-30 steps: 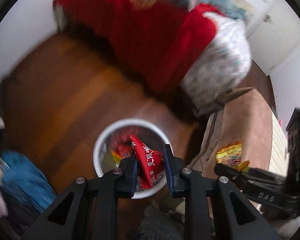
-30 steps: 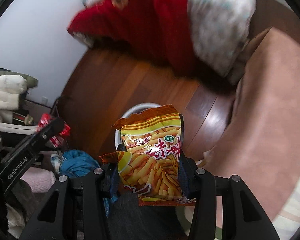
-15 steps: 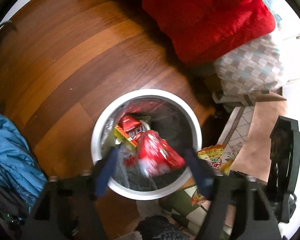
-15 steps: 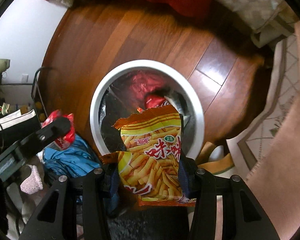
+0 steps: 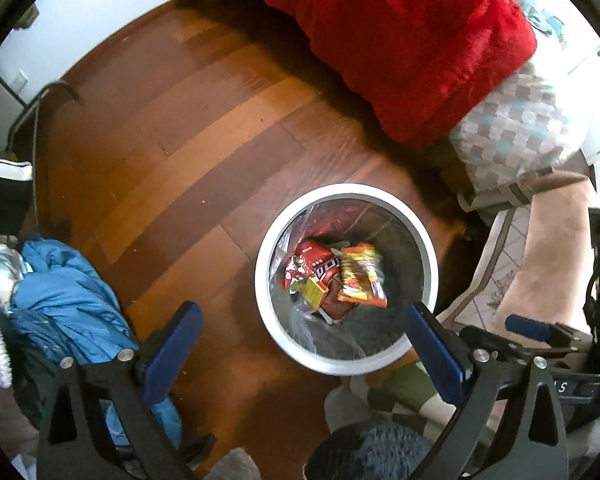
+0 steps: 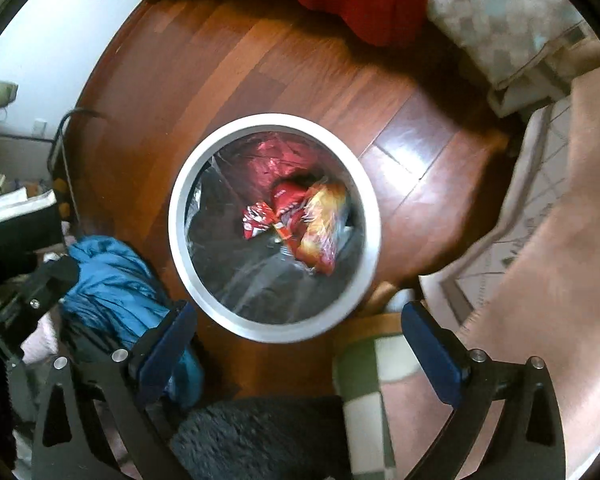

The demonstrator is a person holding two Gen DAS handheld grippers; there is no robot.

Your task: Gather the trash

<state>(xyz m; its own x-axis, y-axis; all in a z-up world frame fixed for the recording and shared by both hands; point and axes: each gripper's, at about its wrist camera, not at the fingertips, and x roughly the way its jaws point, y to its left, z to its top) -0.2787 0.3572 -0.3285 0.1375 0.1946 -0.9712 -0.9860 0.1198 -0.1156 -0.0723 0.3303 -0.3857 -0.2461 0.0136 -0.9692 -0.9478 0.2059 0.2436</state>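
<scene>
A white round trash bin [image 5: 428, 248] with a clear liner stands on the wood floor; it also shows in the right wrist view [image 6: 374, 216]. Inside lie a red snack wrapper [image 5: 314, 264] and an orange-yellow fries bag [image 5: 360, 276], blurred in the right wrist view [image 6: 320, 226], beside the red wrapper [image 6: 286, 200]. My left gripper [image 5: 300, 344] is open and empty above the bin's near rim. My right gripper [image 6: 296, 340] is open and empty above the bin's near rim.
A red blanket [image 5: 412, 48] and checkered bedding [image 5: 516, 128] hang at the back. A blue jacket [image 5: 64, 296] lies left of the bin, also in the right wrist view [image 6: 112, 280]. A pink-brown blanket [image 6: 560, 260] and patterned rug lie to the right.
Both grippers have opened wide. The red wrapper dropped from the left and the fries bag dropped from the right; both now lie in the bin.
</scene>
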